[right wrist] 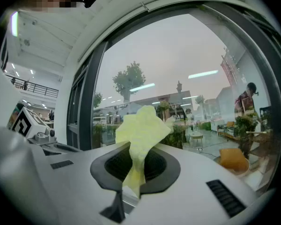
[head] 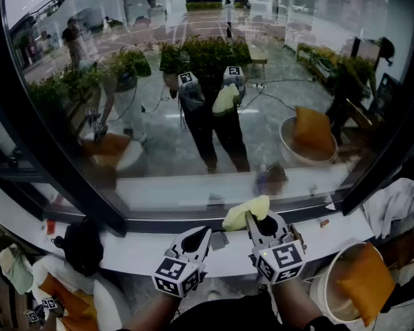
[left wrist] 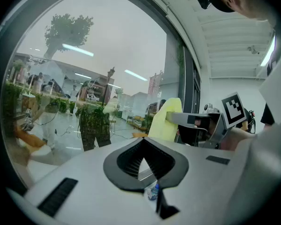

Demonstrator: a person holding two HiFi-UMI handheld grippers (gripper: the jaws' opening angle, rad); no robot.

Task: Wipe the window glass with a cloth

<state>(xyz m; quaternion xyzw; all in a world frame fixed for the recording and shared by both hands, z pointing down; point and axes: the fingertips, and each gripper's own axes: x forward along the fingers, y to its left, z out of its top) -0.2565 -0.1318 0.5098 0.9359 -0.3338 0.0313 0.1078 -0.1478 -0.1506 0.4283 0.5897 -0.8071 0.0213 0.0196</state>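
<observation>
Crumpled yellow cloth (head: 245,212) is clamped in right gripper (right wrist: 135,162), bunched end pointed at large window glass (head: 214,116), likely for wiping; left gripper (left wrist: 141,149) is closed, empty, beside the glass.

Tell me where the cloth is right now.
The cloth is clamped in the right gripper, low and right of centre in the head view, near the bottom of the window glass, beside the left gripper.

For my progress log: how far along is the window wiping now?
Done: the right gripper is shut on the yellow cloth. In hand: the cloth is held up near the lower edge of the window glass; contact is unclear. Remaining: the wiping itself; no wiped area shows. The left gripper is shut, empty.
</observation>
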